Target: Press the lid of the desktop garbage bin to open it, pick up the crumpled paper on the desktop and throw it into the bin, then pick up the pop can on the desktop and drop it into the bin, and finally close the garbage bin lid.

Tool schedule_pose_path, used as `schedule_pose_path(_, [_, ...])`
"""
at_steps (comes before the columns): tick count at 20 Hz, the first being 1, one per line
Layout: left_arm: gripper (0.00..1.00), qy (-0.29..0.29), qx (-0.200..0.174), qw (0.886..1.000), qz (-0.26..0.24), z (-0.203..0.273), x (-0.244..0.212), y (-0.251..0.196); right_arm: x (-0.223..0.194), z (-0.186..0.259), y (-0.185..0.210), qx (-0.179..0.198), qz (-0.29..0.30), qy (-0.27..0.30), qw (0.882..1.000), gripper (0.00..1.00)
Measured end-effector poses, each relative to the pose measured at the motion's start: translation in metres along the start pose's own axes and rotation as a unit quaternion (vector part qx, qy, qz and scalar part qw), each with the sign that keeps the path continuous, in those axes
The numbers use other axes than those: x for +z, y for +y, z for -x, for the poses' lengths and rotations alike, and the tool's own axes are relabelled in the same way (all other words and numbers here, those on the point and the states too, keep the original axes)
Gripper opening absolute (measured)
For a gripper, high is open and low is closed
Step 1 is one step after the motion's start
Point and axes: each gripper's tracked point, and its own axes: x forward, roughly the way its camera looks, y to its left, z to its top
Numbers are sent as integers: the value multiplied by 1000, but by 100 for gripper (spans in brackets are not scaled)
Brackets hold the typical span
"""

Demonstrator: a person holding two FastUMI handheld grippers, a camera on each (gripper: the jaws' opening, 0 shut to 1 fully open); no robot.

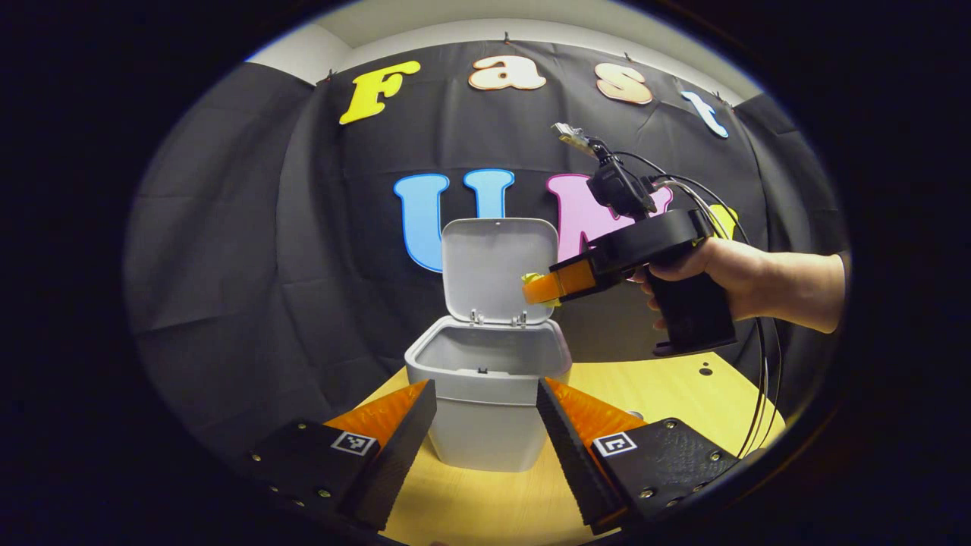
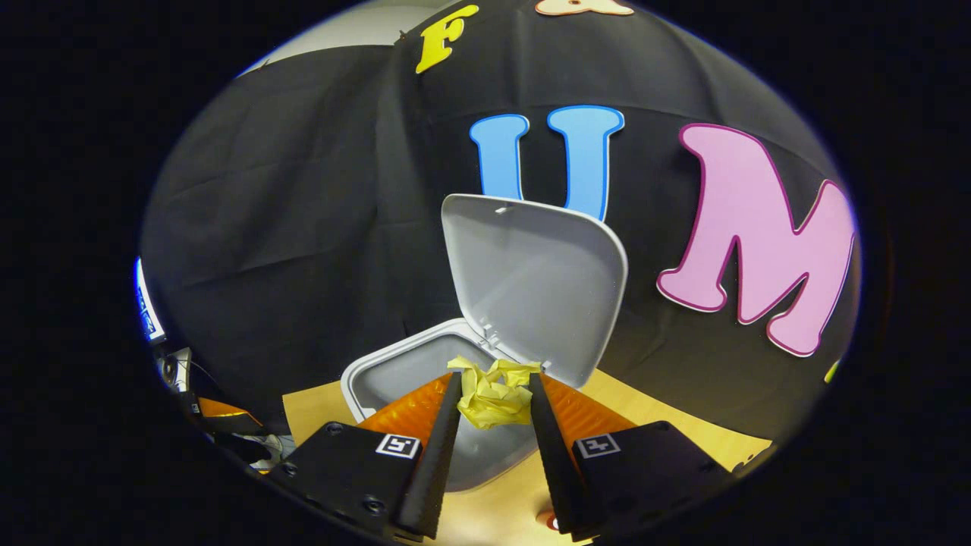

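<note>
Holding the crumpled yellow paper ball [image 2: 494, 394] over the open bin is the step in hand; your job now is a clean release.

1. Grip state. In the right gripper view, the right gripper [image 2: 494, 402] pinches the paper between both fingers, with the wad bulging above the tips. In the left gripper view, the left gripper [image 1: 485, 409] is spread wide and carries nothing; it sits low in front of the bin.

2. Position. The light grey plastic desktop bin [image 1: 485, 425] stands on the pale wooden desktop [image 1: 660, 394], with its hinged grey lid [image 1: 497, 265] upright at the back. From the left gripper view, the right gripper enters from 3 o'clock, held by a hand [image 1: 728, 277], and its tips hang just above the bin's rear right corner, close to the lid. From the right gripper view, the bin mouth [image 2: 410, 371] lies at 10 o'clock of the paper, so the wad appears to sit near the hinge side rather than over the centre.

3. Recommended action. Shift the tips toward the middle of the opening before you part the fingers. Avoid brushing the lid, which could likely tip shut. Open the fingers fully so the paper does not cling to one pad.

4. Keep the left gripper clear of the rim during the drop.

5. The can is the next item.
</note>
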Motion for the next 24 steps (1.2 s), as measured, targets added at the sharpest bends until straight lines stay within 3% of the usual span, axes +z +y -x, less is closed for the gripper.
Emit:
schedule_pose_path(2, [89, 2, 3, 1000, 0, 0, -1, 2, -1, -3, 3, 4, -3, 1, 1000, 59])
schedule_pose_path(3, [89, 3, 1, 1000, 0, -1, -1, 2, 0, -4, 6, 10, -9, 1, 1000, 49])
schedule_pose_path(4, [89, 3, -1, 1000, 0, -1, -3, 0, 1, -4, 9, 15, -13, -1, 1000, 63])
schedule_pose_path(7, [89, 4, -3, 1000, 0, -1, -6, -2, 2, -4, 9, 11, -17, -5, 1000, 80])
schedule_pose_path(8, [89, 4, -4, 1000, 0, -1, -6, -4, 2, -3, 10, 12, -17, -5, 1000, 95])
schedule_pose_path(9, [89, 4, -6, 1000, 1, -1, -6, -6, 1, -2, 11, 12, -17, -5, 1000, 99])
schedule_pose_path(18, [89, 13, -54, 998, -16, -7, -30, -38, -5, 52, -36, -79, -22, -46, 996, 99])
schedule_pose_path(24, [89, 41, -134, 990, -26, -27, -74, -94, -25, 137, -97, -202, -1, -101, 974, 98])
